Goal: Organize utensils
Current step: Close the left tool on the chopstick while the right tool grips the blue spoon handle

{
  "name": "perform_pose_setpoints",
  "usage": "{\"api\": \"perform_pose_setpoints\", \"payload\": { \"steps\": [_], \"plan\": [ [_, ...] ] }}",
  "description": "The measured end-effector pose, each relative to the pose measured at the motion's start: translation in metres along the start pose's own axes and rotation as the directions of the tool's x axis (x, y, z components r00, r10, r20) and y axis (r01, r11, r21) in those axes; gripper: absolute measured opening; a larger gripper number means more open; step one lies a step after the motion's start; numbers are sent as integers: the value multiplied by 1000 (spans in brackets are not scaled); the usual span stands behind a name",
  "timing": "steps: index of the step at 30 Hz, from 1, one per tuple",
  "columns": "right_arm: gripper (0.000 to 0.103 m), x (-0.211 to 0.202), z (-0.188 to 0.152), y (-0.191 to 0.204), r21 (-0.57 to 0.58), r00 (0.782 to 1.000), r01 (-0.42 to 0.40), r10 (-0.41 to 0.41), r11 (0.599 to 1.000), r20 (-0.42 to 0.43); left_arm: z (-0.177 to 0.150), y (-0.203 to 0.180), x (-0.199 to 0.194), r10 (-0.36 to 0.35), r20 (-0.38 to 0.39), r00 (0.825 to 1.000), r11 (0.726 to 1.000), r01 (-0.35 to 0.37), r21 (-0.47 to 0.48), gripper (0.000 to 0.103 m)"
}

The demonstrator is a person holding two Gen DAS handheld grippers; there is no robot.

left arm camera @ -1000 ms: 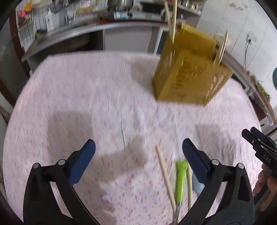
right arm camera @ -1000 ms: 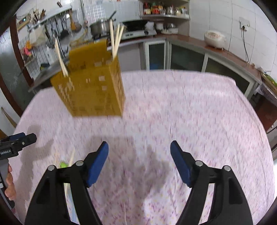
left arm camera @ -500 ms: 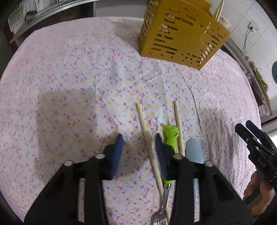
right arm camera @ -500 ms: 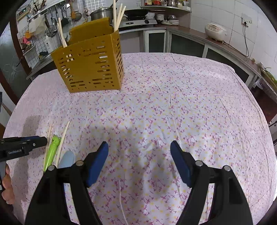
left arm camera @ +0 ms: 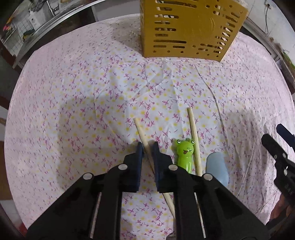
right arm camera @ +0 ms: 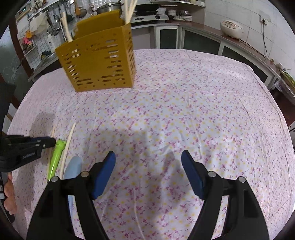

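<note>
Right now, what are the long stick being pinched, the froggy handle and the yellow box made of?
The stick looks like pale, unvarnished wood or bamboo: matte and cream-colored. The froggy handle seems glossy molded plastic, bright green with a shiny highlight. The yellow box is probably matte plastic, since its slots are neatly cut in rows. The left tool pinches the stick.

On the flowered cloth, in the lower middle of the left wrist view, lie two loose pale wooden chopsticks (left arm camera: 140,129) (left arm camera: 192,127). Between them lies one green utensil with a frog-face handle (left arm camera: 184,151), and at their right one pale blue rounded handle (left arm camera: 216,166). At the top of the frame stands one yellow slotted plastic utensil box (left arm camera: 189,27). More chopsticks stand in it (right arm camera: 129,8); their number I cannot tell.
</note>
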State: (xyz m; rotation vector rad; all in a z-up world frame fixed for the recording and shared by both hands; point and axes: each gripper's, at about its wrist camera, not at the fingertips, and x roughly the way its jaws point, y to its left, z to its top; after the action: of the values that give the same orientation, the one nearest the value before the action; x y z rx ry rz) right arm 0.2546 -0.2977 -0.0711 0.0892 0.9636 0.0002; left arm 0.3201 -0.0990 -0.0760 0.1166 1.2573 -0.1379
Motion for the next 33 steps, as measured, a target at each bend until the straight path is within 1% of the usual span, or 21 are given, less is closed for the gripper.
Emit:
{"api": "perform_pose_setpoints", "payload": {
  "steps": [3, 5, 9, 10, 12, 15, 18, 23, 26, 30, 32, 33],
  "plan": [
    [73, -1, -3, 10, -21, 1000, -8, 8, 1000, -10, 4, -3, 1, -16, -1, 1000, 1000, 16, 7, 10],
    [73, 0, -4, 15, -29, 1000, -15, 14, 999, -23, 6, 1, 1, -38, -5, 999, 999, 38, -1, 10],
    [73, 2, -7, 19, -33, 999, -17, 16, 999, -41, 3, 10, -2, -57, -6, 998, 998, 57, -1, 10],
    [73, 2, -7, 19, -30, 999, -20, 19, 999, -45, 3, 12, -3, -49, -5, 999, 999, 49, -3, 10],
    [73, 3, -7, 20, -26, 998, -25, 24, 999, -52, 4, 19, -6, -11, 13, 1000, 1000, 11, -2, 10],
    [73, 2, -6, 26, -35, 998, -30, 28, 999, -55, 3, 30, -7, -7, 7, 1000, 1000, 7, 7, 10],
    [73, 3, -5, 36, -50, 996, -48, 45, 998, -71, -2, 40, -6, 19, 4, 1000, 999, -19, 27, 11],
    [72, 9, -5, 55, -60, 991, -67, 59, 996, -122, -10, 60, -8, 39, 0, 999, 998, -39, 50, 12],
    [71, 12, -5, 62, -49, 987, -78, 70, 996, -145, -14, 73, -8, 73, 9, 997, 995, -74, 68, 12],
    [59, 12, -3, 74, -50, 980, -102, 91, 994, -176, -16, 83, -4, 77, -2, 997, 992, -76, 103, 12],
    [59, 10, -2, 81, -63, 980, -96, 83, 993, -180, -20, 89, -5, 80, 1, 997, 989, -80, 124, 12],
    [57, 10, -2, 84, -72, 980, -90, 76, 993, -183, -21, 91, -5, 79, 5, 997, 988, -79, 131, 12]
  ]
}}
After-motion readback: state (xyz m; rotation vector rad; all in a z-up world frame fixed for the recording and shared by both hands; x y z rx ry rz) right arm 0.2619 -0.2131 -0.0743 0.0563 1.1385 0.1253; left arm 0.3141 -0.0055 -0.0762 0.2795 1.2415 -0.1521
